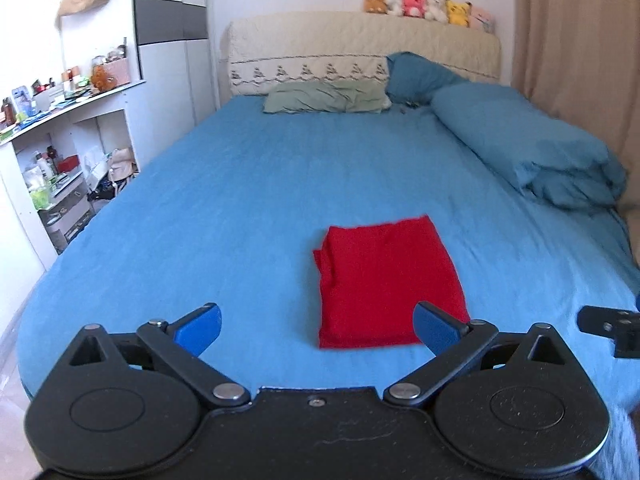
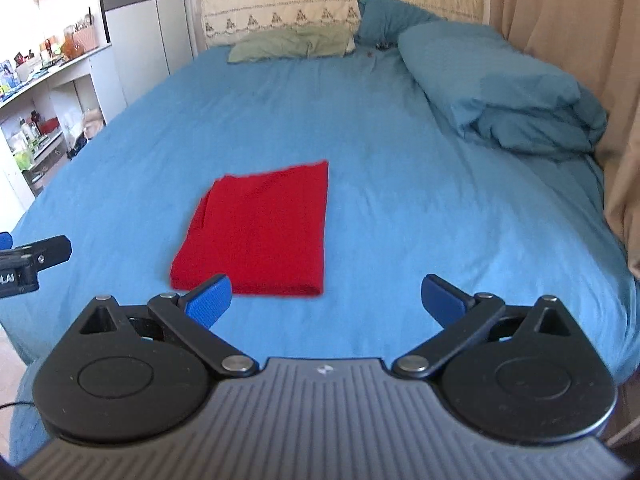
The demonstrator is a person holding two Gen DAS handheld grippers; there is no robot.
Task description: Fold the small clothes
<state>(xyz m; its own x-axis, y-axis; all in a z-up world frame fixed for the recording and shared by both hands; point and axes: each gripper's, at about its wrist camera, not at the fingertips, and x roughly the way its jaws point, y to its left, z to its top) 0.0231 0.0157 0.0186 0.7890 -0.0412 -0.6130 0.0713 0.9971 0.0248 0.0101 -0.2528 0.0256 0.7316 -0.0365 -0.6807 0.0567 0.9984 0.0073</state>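
A red garment (image 1: 384, 280) lies folded into a neat rectangle on the blue bed sheet (image 1: 240, 200). It also shows in the right wrist view (image 2: 260, 232). My left gripper (image 1: 318, 330) is open and empty, held above the near edge of the bed, with the garment just ahead between its blue pads (image 1: 200, 326). My right gripper (image 2: 326, 300) is open and empty, with the garment ahead to its left. Each gripper's tip shows at the edge of the other's view: the right one (image 1: 612, 328) and the left one (image 2: 32, 260).
A rolled blue duvet (image 1: 528, 144) lies along the right side of the bed. A green pillow (image 1: 324, 98) and a cream headboard (image 1: 360, 48) with plush toys are at the far end. Cluttered white shelves (image 1: 68, 148) stand left. A beige curtain (image 2: 560, 40) hangs right.
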